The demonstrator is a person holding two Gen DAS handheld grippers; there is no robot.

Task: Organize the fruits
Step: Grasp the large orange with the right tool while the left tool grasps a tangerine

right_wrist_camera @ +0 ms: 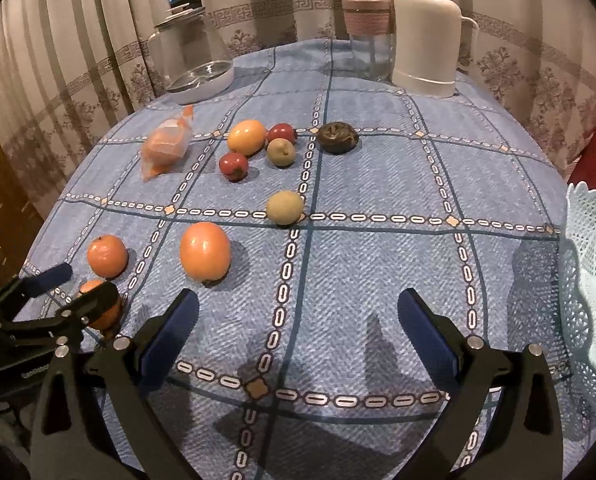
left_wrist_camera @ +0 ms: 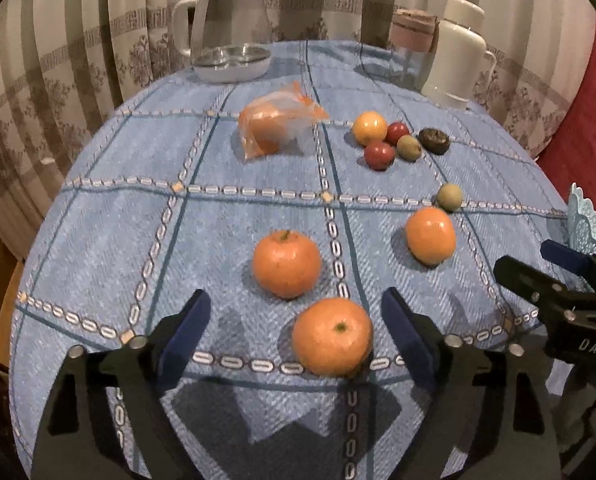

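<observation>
Holding both grippers over the blue tablecloth (right_wrist_camera: 378,240), I have my left gripper (left_wrist_camera: 298,332) spread around the nearest orange (left_wrist_camera: 332,336), low in the left wrist view. Its blue pads (left_wrist_camera: 186,328) stand clear of the peel on both sides, so nothing is gripped. My right gripper (right_wrist_camera: 298,332) is wide apart too, with only bare cloth between its fingers.

Just above the nearest orange sits a second orange (left_wrist_camera: 286,264), and a third (left_wrist_camera: 430,234) lies to the right of centre. A small green fruit (left_wrist_camera: 449,197) rests just above that third one. Farther up and right is a cluster: a yellow fruit (left_wrist_camera: 369,128), two red ones (left_wrist_camera: 379,155), another green one (left_wrist_camera: 409,147) and a dark brown one (left_wrist_camera: 434,141). A plastic bag (left_wrist_camera: 276,124) holding orange fruit lies above centre.

At the upper edge stand a glass jug (left_wrist_camera: 226,28), a tumbler (left_wrist_camera: 412,40) and a white flask (left_wrist_camera: 456,52). A lacy white basket (right_wrist_camera: 590,280) shows at the right edge of the right wrist view.
</observation>
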